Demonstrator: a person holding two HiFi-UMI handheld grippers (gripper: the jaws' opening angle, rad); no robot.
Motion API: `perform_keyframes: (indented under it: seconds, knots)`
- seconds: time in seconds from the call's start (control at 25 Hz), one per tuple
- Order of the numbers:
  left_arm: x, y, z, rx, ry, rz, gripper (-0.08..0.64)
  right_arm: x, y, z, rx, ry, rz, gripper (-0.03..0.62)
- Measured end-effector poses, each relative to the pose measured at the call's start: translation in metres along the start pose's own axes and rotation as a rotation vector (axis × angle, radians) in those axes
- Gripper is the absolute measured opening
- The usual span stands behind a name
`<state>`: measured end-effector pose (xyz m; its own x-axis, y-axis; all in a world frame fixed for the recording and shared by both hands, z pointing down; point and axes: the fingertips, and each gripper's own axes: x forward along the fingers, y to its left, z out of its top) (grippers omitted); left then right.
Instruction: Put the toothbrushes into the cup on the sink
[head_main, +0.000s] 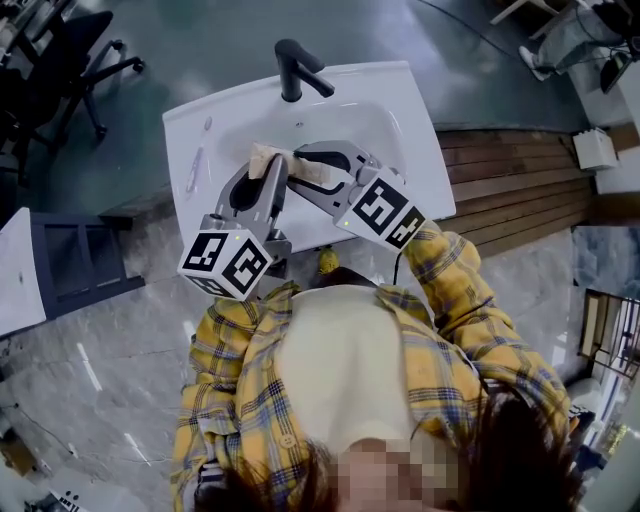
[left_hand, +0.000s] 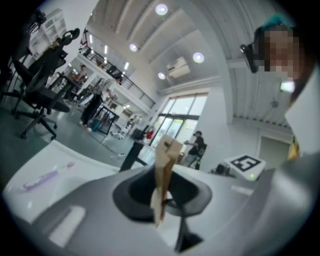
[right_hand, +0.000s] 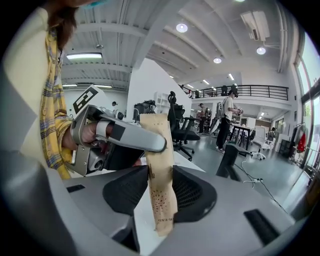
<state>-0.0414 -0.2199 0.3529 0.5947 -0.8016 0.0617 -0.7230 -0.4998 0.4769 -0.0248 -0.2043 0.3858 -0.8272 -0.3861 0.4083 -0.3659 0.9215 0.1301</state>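
A brown paper toothbrush packet (head_main: 268, 158) hangs over the white sink (head_main: 400, 130) between my two grippers. My left gripper (head_main: 272, 172) is shut on it; in the left gripper view the packet (left_hand: 165, 165) stands edge-on, pinched between the jaws (left_hand: 162, 200). My right gripper (head_main: 303, 172) comes in from the right. Its jaws (right_hand: 160, 197) stand open on either side of the packet (right_hand: 159, 185), and the left gripper's finger (right_hand: 127, 135) crosses the packet's top. A purple toothbrush (head_main: 197, 168) (left_hand: 46, 177) lies on the sink's left rim. I see no cup.
A black faucet (head_main: 297, 68) (right_hand: 227, 160) rises at the sink's back. Office chairs (head_main: 75, 55) stand at the far left, with a dark rack (head_main: 80, 265) beside the sink. A wooden platform (head_main: 520, 185) lies to the right. People stand far off in the hall.
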Motion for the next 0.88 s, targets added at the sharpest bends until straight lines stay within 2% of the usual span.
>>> perform_keyframes:
  seconds: [0.24, 0.36, 0.52, 0.88]
  knots:
    - [-0.001, -0.004, -0.004, -0.030, 0.013, -0.036, 0.064, -0.005, 0.003, -0.004, 0.007, 0.012, 0.031, 0.132]
    - [0.000, -0.008, -0.008, -0.013, 0.022, -0.051, 0.064, -0.006, 0.003, -0.007, 0.020, 0.018, 0.025, 0.115]
    - [0.001, -0.012, -0.008, -0.008, 0.016, -0.067, 0.072, -0.009, -0.001, -0.007, 0.070, 0.007, 0.013, 0.077]
    - [0.001, -0.014, -0.007, 0.004, 0.004, -0.063, 0.081, -0.009, -0.004, -0.009, 0.204, -0.010, 0.018, 0.066]
